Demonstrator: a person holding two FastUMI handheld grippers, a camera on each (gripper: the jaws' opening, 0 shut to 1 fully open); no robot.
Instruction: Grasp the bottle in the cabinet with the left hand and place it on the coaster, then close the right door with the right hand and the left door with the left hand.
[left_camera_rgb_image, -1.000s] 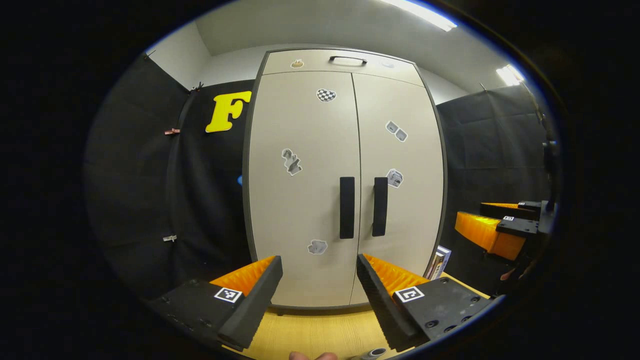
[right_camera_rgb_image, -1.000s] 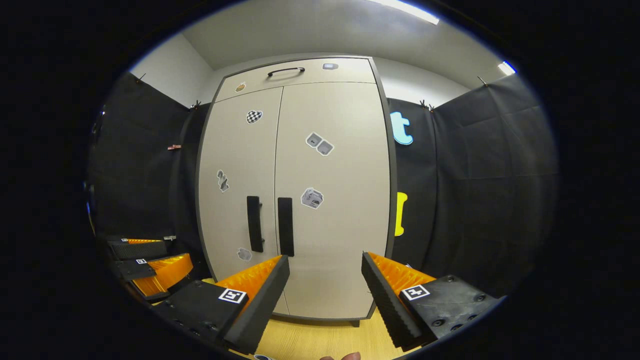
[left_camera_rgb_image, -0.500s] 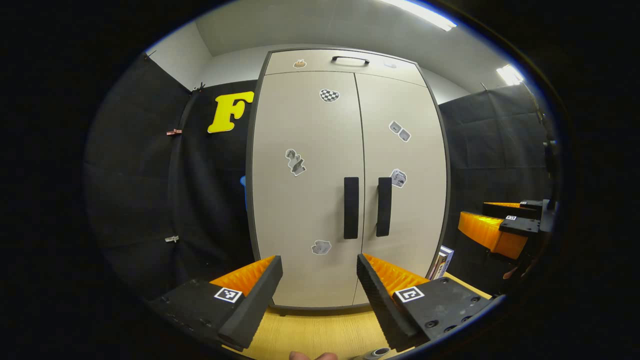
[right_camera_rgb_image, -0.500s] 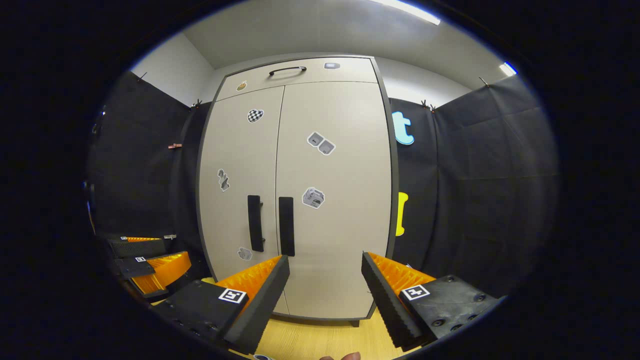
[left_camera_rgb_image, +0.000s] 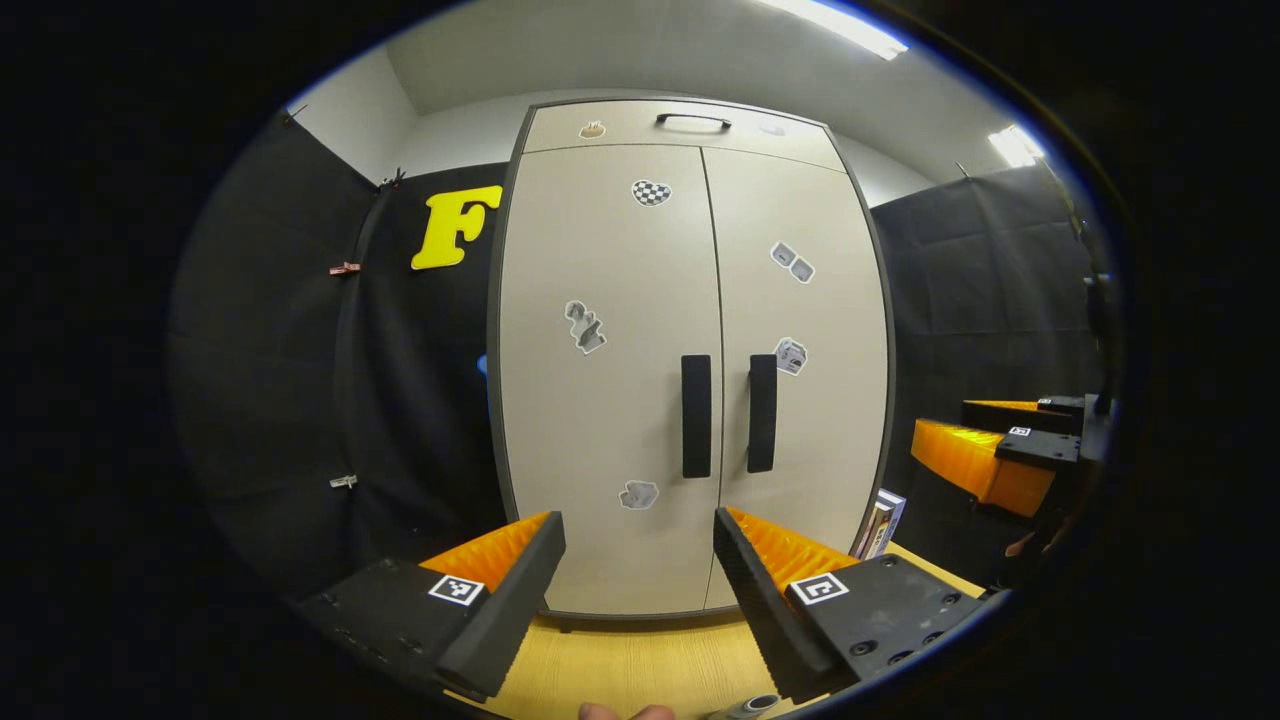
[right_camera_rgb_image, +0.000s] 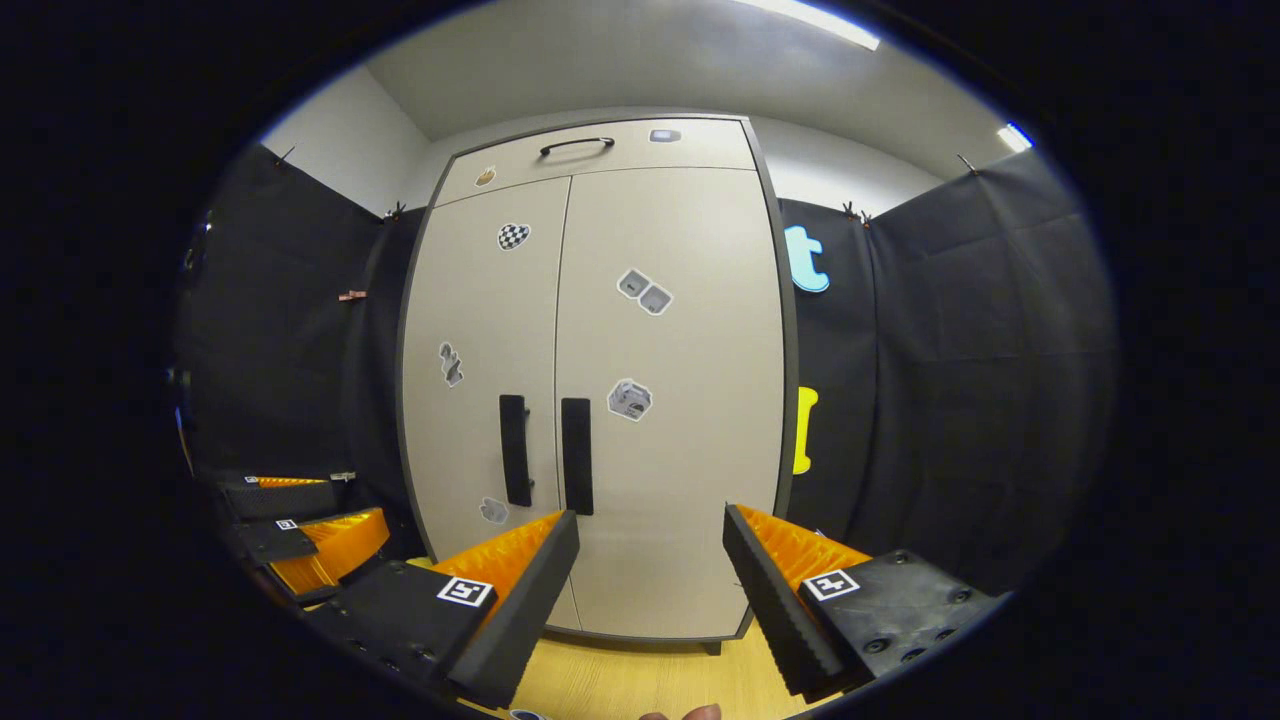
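Cabinet (left_camera_rgb_image: 620, 400) pale beige, dark grey edging. Left door (left_camera_rgb_image: 600, 420) and right door (left_camera_rgb_image: 810, 420) same beige, each with black vertical handle (left_camera_rgb_image: 696, 415). Top drawer (left_camera_rgb_image: 680, 125) beige, black handle. Black-and-white checkered sticker (left_camera_rgb_image: 651, 191) high on left door; grey-and-white stickers (left_camera_rgb_image: 584, 326) scattered over both. Surface (left_camera_rgb_image: 620, 670) light yellow wood grain. Black-and-white square markers (left_camera_rgb_image: 456, 589) on left claw (left_camera_rgb_image: 640, 590) mounts, likewise right claw (right_camera_rgb_image: 650, 590). Booth walls black cloth; ceiling white.
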